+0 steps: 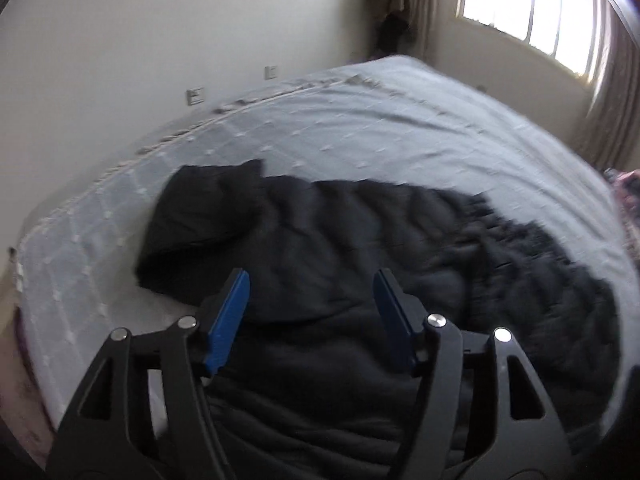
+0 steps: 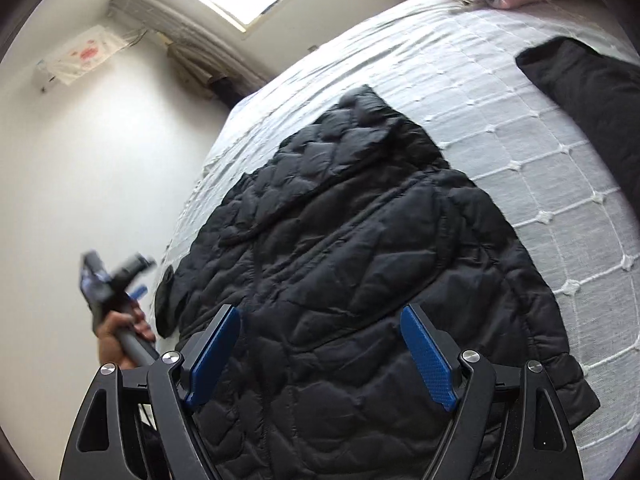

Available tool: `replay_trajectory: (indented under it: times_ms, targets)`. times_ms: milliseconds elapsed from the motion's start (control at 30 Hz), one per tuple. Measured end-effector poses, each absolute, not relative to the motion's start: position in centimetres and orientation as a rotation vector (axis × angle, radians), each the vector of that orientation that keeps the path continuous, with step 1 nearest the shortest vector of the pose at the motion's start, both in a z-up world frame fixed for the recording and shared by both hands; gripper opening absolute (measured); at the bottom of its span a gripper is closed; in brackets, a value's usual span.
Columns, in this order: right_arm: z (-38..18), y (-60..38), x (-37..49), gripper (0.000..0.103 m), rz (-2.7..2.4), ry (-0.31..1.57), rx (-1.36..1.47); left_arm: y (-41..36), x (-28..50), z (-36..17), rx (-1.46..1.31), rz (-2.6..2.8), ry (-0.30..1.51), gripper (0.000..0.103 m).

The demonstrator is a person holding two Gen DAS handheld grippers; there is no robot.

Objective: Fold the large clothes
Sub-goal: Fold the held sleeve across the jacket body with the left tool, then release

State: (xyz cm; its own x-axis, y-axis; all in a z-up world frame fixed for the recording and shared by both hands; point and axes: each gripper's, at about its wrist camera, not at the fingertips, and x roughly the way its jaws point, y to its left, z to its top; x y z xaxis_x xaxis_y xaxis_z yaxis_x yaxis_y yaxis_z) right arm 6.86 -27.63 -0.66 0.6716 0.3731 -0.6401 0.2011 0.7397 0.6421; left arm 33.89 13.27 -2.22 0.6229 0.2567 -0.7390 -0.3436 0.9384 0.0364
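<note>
Both grippers, left (image 1: 311, 280) and right (image 2: 320, 316), hover jaws apart, empty, over the black jacket (image 2: 340, 260); each should pinch an edge just ahead, not puffy middle.

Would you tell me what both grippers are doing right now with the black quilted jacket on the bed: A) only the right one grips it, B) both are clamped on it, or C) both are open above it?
C: the left gripper and right gripper both show spread blue fingers with nothing between them, over the black jacket lying on the bed.
</note>
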Motion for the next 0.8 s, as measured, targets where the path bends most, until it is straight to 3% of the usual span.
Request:
replay_trajectory:
  times_ms: [67, 133, 233, 467, 500, 533, 567, 600, 800]
  targets:
    - [-0.7, -27.0, 7.1, 0.084, 0.114, 0.854, 0.738, 16.2, 35.0, -3.7, -0.017, 0.446, 0.86, 0.067]
    - [-1.1, -26.5, 7.4, 0.084, 0.111, 0.866, 0.74, 18.8, 36.1, -5.1, 0.061, 0.502, 0.891, 0.076]
    - [-1.8, -26.1, 7.9, 0.084, 0.094, 0.885, 0.751, 19.8, 38.4, -7.3, 0.124, 0.434, 0.993, 0.076]
    - [-2.7, -26.0, 8.6, 0.084, 0.07, 0.905, 0.735, 17.4, 40.1, -8.5, 0.366, 0.462, 0.969, 0.074]
    - [-2.7, -26.1, 8.7, 0.084, 0.067, 0.902, 0.732, 17.3, 40.2, -8.5, 0.365, 0.443, 0.966, 0.06]
    - [-2.7, -26.2, 8.7, 0.084, 0.062, 0.902, 0.732, 17.5, 40.4, -8.5, 0.359, 0.425, 0.972, 0.029]
    - [-2.8, -26.3, 8.7, 0.084, 0.057, 0.902, 0.735, 17.7, 40.7, -8.7, 0.347, 0.409, 0.994, 0.011]
    - [-2.8, -26.3, 8.7, 0.084, 0.058, 0.902, 0.736, 18.0, 40.6, -8.2, 0.33, 0.403, 1.005, 0.004]
    - [-2.4, -26.0, 8.6, 0.084, 0.079, 0.893, 0.72, 20.4, 38.8, -0.7, 0.064, 0.311, 0.83, 0.003]
